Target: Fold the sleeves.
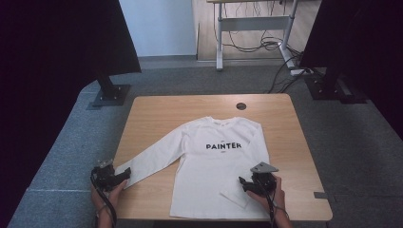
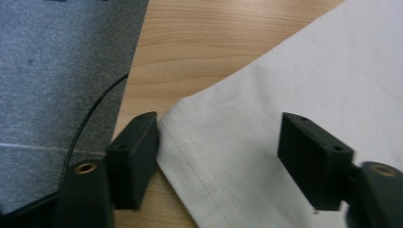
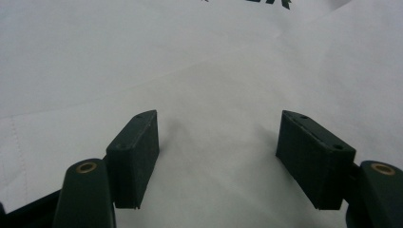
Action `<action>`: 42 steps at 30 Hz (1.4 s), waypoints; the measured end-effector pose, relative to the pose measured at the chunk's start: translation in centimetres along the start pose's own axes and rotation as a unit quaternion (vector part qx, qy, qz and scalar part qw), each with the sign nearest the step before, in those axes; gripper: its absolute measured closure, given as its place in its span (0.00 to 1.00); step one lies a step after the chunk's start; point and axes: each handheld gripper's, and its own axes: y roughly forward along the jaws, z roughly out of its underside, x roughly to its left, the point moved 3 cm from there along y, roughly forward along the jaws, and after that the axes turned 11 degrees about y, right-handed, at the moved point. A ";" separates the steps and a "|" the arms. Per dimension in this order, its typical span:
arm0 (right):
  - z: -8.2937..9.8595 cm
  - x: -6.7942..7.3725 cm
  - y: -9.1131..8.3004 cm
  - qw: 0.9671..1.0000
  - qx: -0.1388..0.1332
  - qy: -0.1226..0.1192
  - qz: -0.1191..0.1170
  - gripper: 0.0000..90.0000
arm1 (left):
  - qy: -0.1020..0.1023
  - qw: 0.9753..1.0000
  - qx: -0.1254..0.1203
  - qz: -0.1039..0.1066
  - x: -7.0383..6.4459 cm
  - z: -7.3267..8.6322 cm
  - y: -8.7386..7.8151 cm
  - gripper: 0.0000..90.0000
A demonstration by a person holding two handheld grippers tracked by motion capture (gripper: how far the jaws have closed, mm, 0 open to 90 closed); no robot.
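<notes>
Wooden table (image 1: 147, 114), light grain, rounded corners, a round dark hole (image 1: 241, 106) near its far edge. Grey carpet (image 1: 62, 147) all round; a pale seam line crosses it at the near left. Two black panels on stands: one far left (image 1: 57, 42), one far right (image 1: 361, 38). Beyond them, a pale wall and a grey desk frame (image 1: 252, 23) with loose cables (image 1: 256, 45) on a wood floor.

White long-sleeved shirt (image 1: 214, 175) lies flat, front up, in the middle of the table, collar toward the far edge, hem at the near edge. "PAINTER" in black across the chest. Its left sleeve (image 1: 152, 159) stretches out toward the near left corner; the right sleeve is folded in over the body, cuff near the hem.

Left gripper (image 1: 124, 175) at the near left, jaws wide, straddling the cuff of the outstretched sleeve; in the left gripper view one jaw sits at the cuff's edge, the other over the cloth. Nothing clamped.

Right gripper (image 1: 243, 183) over the near right part of the shirt, jaws wide, white cloth between and below them, none of it pinched.
</notes>
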 end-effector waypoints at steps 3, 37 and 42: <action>0.0 0.0 0.0 1.000 0.000 0.000 0.000 0.33 | 0.008 1.000 0.000 -0.004 -0.3 0.0 0.0 0.43; 0.0 0.1 -0.1 1.000 -0.004 0.001 0.010 0.31 | -0.003 1.000 -0.025 0.018 -0.1 -0.6 -1.1 0.95; -0.2 0.1 -1.0 0.999 -0.031 0.017 -0.007 0.31 | 0.002 0.999 -0.032 0.023 -0.7 -1.0 -1.4 0.95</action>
